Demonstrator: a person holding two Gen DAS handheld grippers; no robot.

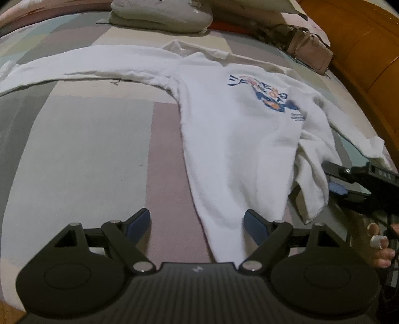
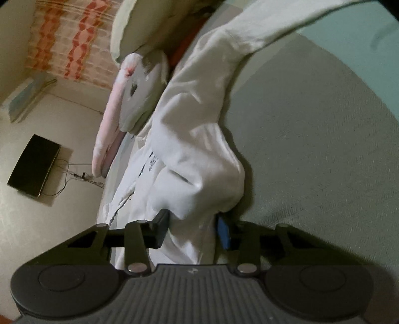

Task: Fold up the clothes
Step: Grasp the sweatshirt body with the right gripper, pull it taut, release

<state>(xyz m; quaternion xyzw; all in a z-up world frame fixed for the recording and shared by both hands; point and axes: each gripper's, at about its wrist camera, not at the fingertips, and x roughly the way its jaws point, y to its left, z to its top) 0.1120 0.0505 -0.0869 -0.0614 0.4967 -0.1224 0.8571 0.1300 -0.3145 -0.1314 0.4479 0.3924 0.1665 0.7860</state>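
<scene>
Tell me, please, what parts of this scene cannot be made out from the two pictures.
- Left wrist view: the white sweatshirt's bottom hem is hidden behind the left tongs' body.
- Left wrist view: the printed chest graphic is too blurred to read.
- Left wrist view: the right tongs' fingertips are hidden in the cloth.
- Right wrist view: cloth bunched between the right tongs' fingers hides the contact.

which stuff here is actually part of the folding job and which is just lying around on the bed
Part of the job:
- white sweatshirt, spread on the bed
- left gripper, jaws open around its hem
- right gripper, jaws closed on its fabric

Just lying about:
- grey folded garment
- beige bag
- pillow
- black box on the floor
</scene>
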